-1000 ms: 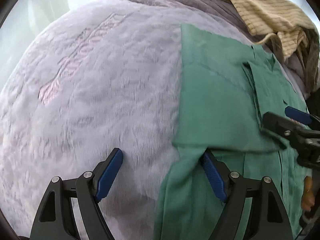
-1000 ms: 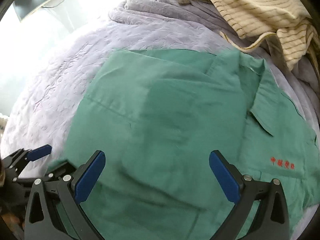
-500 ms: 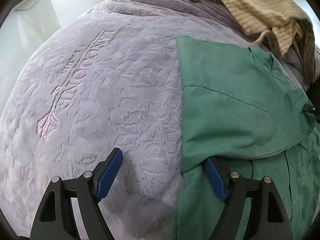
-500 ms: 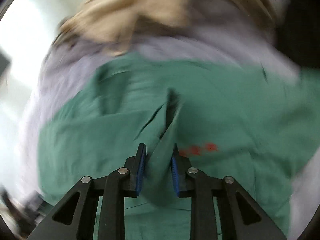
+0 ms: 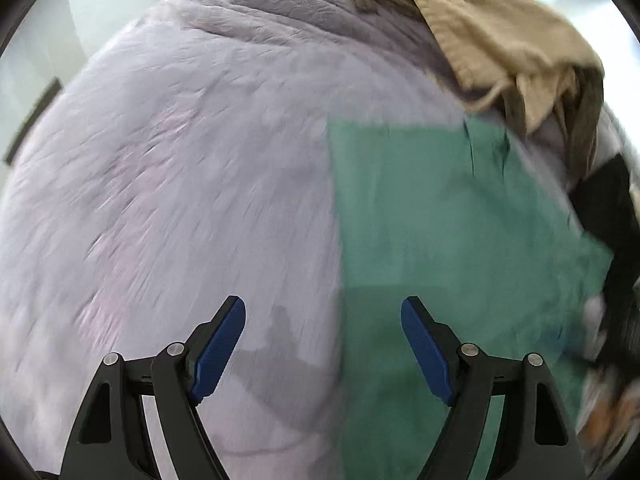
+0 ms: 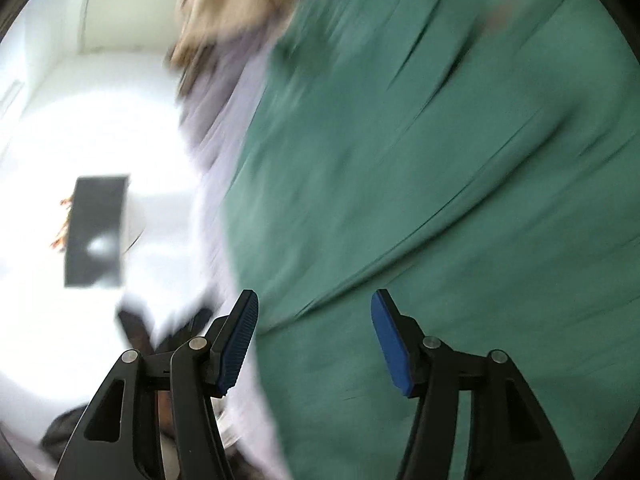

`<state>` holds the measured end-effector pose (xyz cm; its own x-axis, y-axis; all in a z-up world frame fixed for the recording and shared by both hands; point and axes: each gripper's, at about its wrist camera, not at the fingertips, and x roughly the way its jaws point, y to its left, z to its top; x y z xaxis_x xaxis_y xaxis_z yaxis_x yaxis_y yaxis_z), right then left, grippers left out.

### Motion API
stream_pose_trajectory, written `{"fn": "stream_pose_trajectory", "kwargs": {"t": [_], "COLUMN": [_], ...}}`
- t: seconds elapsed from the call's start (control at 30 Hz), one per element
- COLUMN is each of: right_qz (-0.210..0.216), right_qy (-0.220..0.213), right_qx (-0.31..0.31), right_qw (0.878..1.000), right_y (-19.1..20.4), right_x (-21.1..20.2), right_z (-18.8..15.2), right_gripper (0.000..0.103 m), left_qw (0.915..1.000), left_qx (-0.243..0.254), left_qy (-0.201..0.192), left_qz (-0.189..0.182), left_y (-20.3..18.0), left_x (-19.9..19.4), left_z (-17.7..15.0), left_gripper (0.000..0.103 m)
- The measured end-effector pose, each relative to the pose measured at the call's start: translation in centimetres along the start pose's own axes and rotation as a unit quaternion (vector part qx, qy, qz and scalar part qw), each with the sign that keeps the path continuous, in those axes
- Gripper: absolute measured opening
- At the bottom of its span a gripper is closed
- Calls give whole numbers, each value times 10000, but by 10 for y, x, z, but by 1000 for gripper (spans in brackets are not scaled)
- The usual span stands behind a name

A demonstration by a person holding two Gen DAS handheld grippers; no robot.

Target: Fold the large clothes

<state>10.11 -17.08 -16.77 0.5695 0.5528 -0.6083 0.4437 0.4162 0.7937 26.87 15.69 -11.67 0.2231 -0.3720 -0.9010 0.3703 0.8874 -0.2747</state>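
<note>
So it's a bed with a fluffy lavender blanket (image 5: 168, 184) over it, and the green shirt (image 5: 448, 216) lies flat toward the right side of the bed, with a heap of tan striped clothes (image 5: 500, 44) bunched up at the far edge. Compared with a second ago the shirt looks way tidier in the left view: the collar flap and loose panel that were sticking up are now laid over, so it reads as one clean rectangle with a straight left edge. That says one fold just landed, I think, and the next fold is up.

The right claw (image 6: 314, 336), which was pinching a ridge of green cloth half a second back, is letting go: jaws opening, nothing between the pads now, just shirt underneath. The left claw (image 5: 322, 348) sits wide apart, empty, straddling the shirt's left edge.

Hard to read: both views are smeared, the right one badly. The shirt's lower hem and right side are cut off, and a dark blur (image 5: 612, 216) covers its right edge.
</note>
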Motion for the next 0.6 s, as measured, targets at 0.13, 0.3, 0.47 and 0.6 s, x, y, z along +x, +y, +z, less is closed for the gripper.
{"fn": "stream_pose_trajectory", "kwargs": {"t": [0.13,0.3,0.47,0.6], "right_qz": [470,491,764,844], "right_qy": [615,458,512,611], "right_qx": [57,-12,322,92], "right_qw": [9970,9977,9952,9945], "right_y": [31,59,75,95], "right_x": [97,165,195,216], "right_z": [-28,-34,-31,-27], "right_gripper": [63,63,3,3], "left_qw": [9993,9984,9957,9971], "left_qx": [47,134,194,413], "left_qy": [343,457,620,433], "left_qz": [-150,-302,-661,-465], "left_y": [-3,-14,-11,-8], "left_x": [59,83,79,72], "left_z": [48,67,79,94], "left_gripper": [81,80,9,9]}}
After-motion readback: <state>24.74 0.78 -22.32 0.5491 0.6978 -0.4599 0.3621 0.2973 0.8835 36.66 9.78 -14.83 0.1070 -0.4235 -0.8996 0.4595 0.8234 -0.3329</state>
